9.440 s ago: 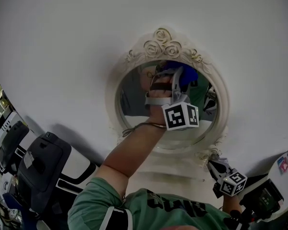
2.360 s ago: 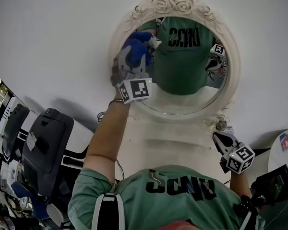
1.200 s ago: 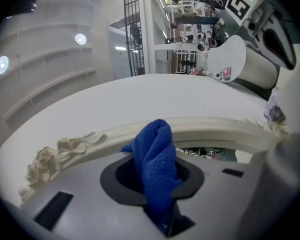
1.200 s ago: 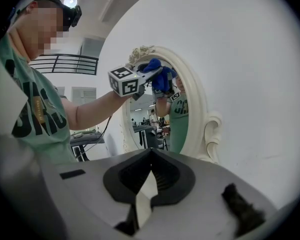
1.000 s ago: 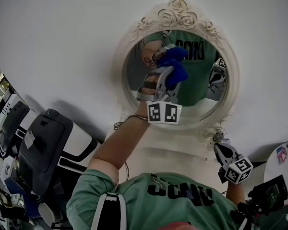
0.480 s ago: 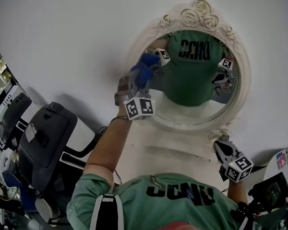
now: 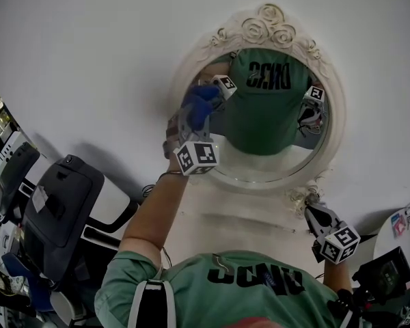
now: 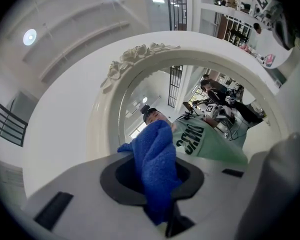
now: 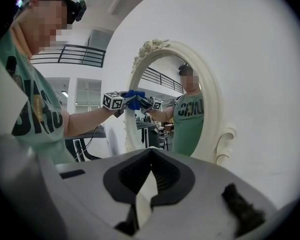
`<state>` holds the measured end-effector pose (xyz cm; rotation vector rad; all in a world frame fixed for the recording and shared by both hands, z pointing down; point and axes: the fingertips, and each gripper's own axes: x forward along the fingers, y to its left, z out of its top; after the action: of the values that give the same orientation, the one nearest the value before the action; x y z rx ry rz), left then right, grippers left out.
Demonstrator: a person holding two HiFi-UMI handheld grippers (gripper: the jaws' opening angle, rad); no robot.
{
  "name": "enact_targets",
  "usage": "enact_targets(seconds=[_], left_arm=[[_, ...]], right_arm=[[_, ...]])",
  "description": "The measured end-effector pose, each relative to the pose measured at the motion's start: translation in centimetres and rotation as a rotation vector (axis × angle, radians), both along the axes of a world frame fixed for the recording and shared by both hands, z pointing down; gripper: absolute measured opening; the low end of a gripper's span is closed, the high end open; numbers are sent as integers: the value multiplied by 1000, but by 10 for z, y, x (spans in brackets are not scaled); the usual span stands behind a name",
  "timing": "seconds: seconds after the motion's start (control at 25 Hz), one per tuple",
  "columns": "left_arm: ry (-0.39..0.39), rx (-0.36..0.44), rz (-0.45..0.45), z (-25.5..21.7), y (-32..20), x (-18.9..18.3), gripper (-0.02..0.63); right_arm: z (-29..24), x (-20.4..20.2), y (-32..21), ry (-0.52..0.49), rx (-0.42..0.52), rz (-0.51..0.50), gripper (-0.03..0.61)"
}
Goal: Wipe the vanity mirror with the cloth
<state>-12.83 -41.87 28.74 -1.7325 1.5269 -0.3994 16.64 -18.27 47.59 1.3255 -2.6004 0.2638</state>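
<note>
The oval vanity mirror (image 7: 273,128) with its ornate white rose frame (image 7: 263,27) hangs on a white wall. My left gripper (image 7: 193,117) is shut on a blue cloth (image 7: 199,103), which is pressed on the glass at its left edge. In the left gripper view the blue cloth (image 8: 157,169) sticks up between the jaws in front of the mirror (image 8: 200,114). My right gripper (image 7: 319,217) is held low, just below the frame's lower right, with its jaws shut and nothing in them. The right gripper view shows the mirror (image 9: 182,109) and the cloth (image 9: 135,99) from the side.
A black and white machine (image 7: 55,210) stands at the lower left. Below the mirror is a white ledge (image 7: 239,217). A dark device (image 7: 389,272) sits at the lower right. The person's green shirt (image 7: 253,285) fills the bottom edge.
Over the last second my left gripper swept the cloth from the mirror's middle to its left edge, and it stays there now. The right gripper has kept its place.
</note>
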Motion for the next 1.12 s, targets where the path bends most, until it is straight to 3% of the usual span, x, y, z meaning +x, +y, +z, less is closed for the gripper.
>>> enact_targets(seconds=[0.16, 0.28, 0.84, 1.12], left_arm=[[9, 6, -3, -2, 1, 6, 85], [-28, 20, 48, -2, 5, 26, 87], [-439, 174, 370, 4, 55, 290, 89], [-540, 183, 441, 24, 68, 356, 88]], right_arm=[[3, 3, 0, -2, 2, -2, 12], [3, 5, -1, -5, 4, -2, 12], [10, 34, 10, -37, 3, 59, 12], [16, 45, 12, -54, 1, 83, 12]])
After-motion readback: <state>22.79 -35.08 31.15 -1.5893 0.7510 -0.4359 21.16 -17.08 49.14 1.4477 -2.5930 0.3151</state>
